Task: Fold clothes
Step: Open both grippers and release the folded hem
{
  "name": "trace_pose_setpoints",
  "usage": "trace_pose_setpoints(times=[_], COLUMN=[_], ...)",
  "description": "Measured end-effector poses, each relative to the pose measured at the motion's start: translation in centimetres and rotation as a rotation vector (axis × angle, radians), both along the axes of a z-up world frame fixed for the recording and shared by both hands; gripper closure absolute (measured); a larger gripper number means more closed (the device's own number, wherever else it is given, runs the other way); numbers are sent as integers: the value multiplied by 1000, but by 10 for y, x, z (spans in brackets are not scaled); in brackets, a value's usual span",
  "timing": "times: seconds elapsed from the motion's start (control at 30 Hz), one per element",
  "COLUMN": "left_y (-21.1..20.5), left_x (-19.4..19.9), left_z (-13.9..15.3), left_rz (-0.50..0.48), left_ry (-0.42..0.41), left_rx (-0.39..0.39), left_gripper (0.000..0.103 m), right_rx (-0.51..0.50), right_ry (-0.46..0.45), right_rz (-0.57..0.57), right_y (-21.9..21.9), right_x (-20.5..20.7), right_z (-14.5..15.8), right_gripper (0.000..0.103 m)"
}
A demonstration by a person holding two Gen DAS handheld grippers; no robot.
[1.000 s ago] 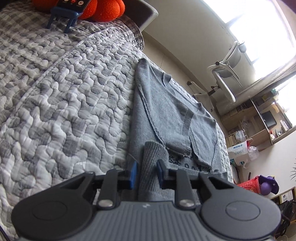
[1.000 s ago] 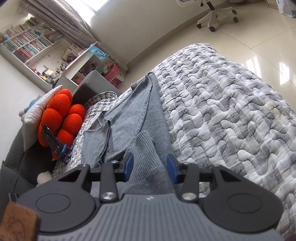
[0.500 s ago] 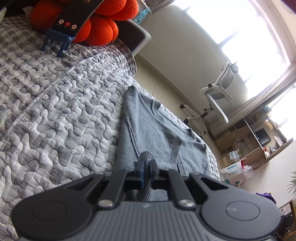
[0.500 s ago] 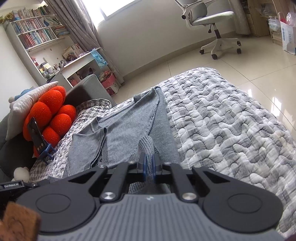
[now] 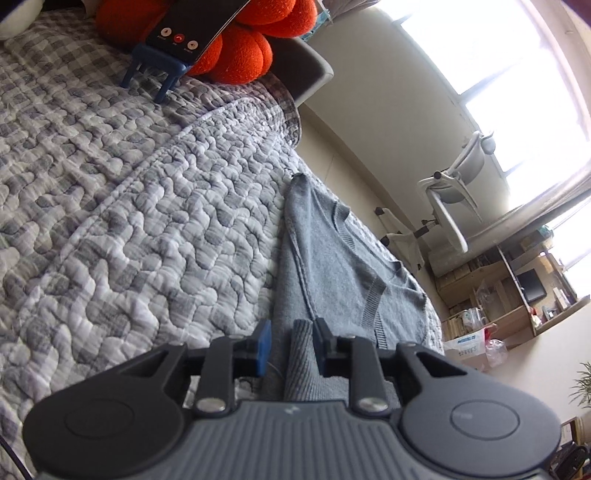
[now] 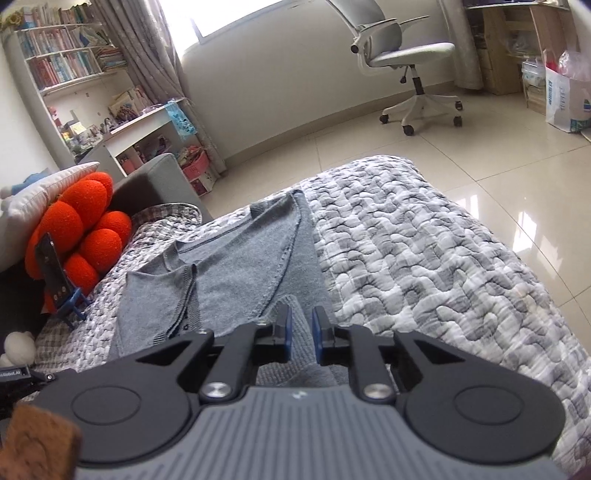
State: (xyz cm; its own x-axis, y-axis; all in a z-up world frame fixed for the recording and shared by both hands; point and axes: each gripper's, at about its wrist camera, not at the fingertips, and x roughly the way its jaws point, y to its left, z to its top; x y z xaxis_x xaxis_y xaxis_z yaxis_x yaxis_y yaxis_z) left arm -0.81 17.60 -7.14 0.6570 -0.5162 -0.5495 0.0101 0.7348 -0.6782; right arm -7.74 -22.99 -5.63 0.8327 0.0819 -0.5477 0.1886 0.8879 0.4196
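A grey knit sweater (image 5: 332,266) lies flat on the quilted bed, its sleeves folded in over the body. In the left wrist view my left gripper (image 5: 291,332) is at its ribbed hem (image 5: 301,354). The jaws are opening: a raised fold of hem stands between them, leaning on the right pad and clear of the left one. In the right wrist view the sweater (image 6: 229,273) stretches away from my right gripper (image 6: 302,314). Its jaws are opening too, and the hem fabric (image 6: 299,354) lies in the narrow gap without being pinched.
The grey patchwork quilt (image 5: 147,229) (image 6: 424,258) covers the bed on both sides of the sweater. An orange cushion (image 6: 77,236) and a phone on a blue stand (image 5: 184,26) sit at the headboard end. An office chair (image 6: 410,62) stands on the tiled floor beyond the bed.
Half a second ago both grippers were shut on the ribbed hem; now both pairs of jaws stand apart with the hem loose between them. Both views have shifted slightly.
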Motion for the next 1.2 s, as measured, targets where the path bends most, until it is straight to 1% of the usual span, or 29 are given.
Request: trace_pose_setpoints(times=[0.07, 0.1, 0.2, 0.23, 0.3, 0.37, 0.43, 0.53, 0.63, 0.73, 0.8, 0.97, 1.07, 1.13, 1.17, 1.2], left_y=[0, -1, -8, -10, -16, -23, -30, -35, -35, -34, -33, -29, -27, -25, -24, -23], left_x=[-2, -3, 1, 2, 2, 1, 3, 13, 17, 18, 18, 19, 20, 21, 21, 21], left_z=[5, 7, 2, -1, -6, -7, -11, -22, -27, -30, -31, -33, -34, -35, -36, -36], left_rz=[-87, -136, -314, -360, -416, -455, -465, -448, -441, -439, -440, -434, -430, -427, -425, -424], left_ry=[-19, -25, 34, 61, 91, 95, 110, 157, 170, 175, 176, 192, 203, 211, 216, 219], left_rx=[-8, -7, -52, -67, -49, -1, 36, 79, 71, 69, 67, 53, 46, 40, 35, 32], left_gripper=[82, 82, 82, 82, 82, 82, 82, 84, 85, 87, 87, 88, 89, 90, 91, 91], right_rx=[26, 45, 100, 102, 79, 58, 63, 101, 102, 90, 84, 86, 73, 63, 61, 58], right_ry=[0, 8, 35, 44, 53, 60, 64, 64, 68, 88, 99, 125, 174, 216, 234, 258], right_rz=[53, 97, 233, 288, 395, 480, 553, 643, 725, 784, 807, 818, 817, 815, 820, 829], right_y=[4, 9, 24, 32, 53, 70, 89, 113, 139, 163, 175, 194, 201, 207, 209, 212], right_x=[-4, -5, -6, -7, -10, -13, -15, -14, -13, -9, -6, 4, 10, 12, 12, 13], right_z=[1, 1, 1, 1, 4, 5, 5, 5, 3, 0, -4, -11, -21, -30, -34, -38], right_gripper=[84, 84, 84, 84, 84, 84, 84, 84, 84, 84, 84, 84, 84, 89, 98, 103])
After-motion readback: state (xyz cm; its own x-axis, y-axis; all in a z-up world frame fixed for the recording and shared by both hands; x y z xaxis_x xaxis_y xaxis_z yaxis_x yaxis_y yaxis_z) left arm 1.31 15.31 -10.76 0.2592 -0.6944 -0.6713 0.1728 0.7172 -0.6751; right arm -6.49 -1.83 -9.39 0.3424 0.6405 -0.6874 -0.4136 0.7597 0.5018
